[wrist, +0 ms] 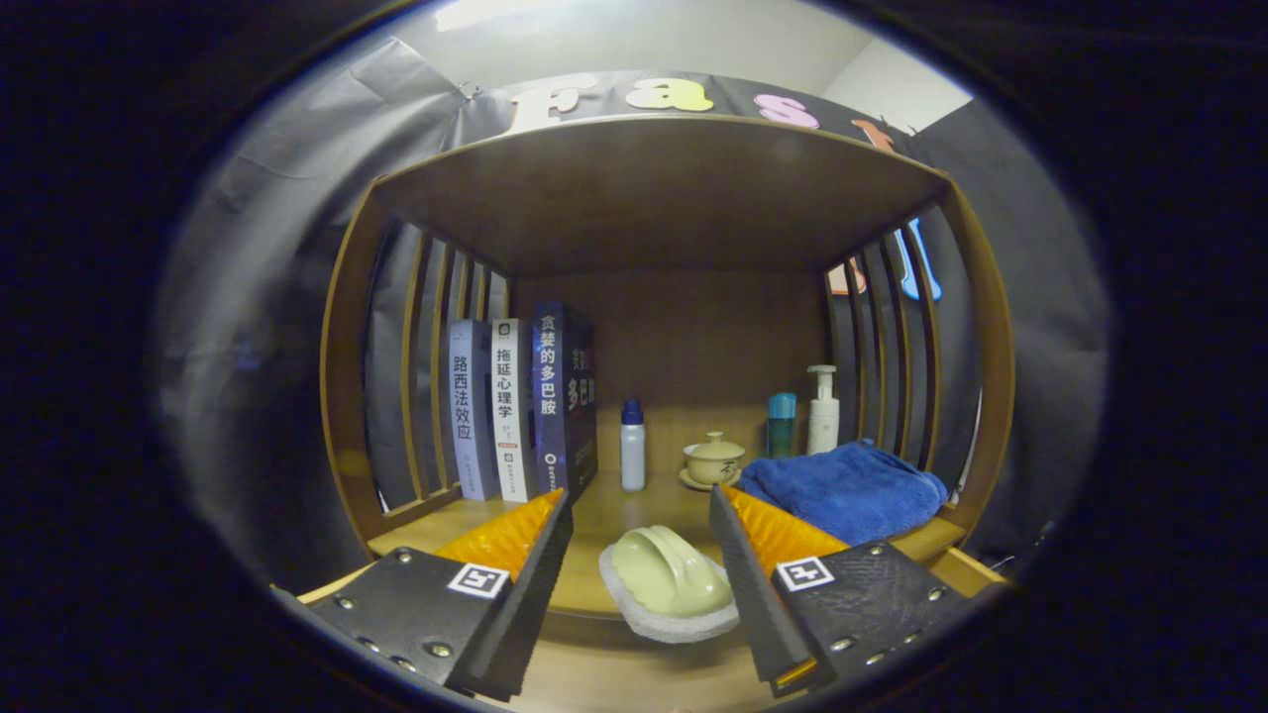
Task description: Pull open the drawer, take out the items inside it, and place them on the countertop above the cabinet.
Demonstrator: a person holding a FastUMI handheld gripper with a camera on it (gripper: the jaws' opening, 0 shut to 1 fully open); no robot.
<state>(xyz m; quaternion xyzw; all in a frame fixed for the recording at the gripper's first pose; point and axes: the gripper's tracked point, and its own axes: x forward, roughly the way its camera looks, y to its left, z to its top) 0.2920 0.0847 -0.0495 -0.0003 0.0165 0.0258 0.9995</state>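
Pale green plastic over a white scouring pad: that is the scrubbing brush (669,584) you see in the gripper view, lying between the two fingers of your tool (642,584) on the wooden bench (604,515), close to its front edge. Judging by its build, it will be light, with a hard, smooth arched handle on top and a soft, springy pad beneath. Take hold across the handle's sides, not the pad, which would likely squash and let the brush tip. The glossy handle may slip, so a square grip across the hump looks safest.

The tool stands spread wide, a clear gap on each side of the brush, neither finger touching it. It points level and straight into the open shelf unit (357,396), low over the bench, fingers flanking the brush evenly.

Beyond the fingers stand three upright books (515,406) to the left, a small white bottle with a blue cap (632,446) in the middle, a lidded cup on a saucer (713,460), a teal bottle (782,424), a pump dispenser (822,411), and a folded blue towel (842,490) to the right, near one fingertip. The drawer is nowhere in this view.
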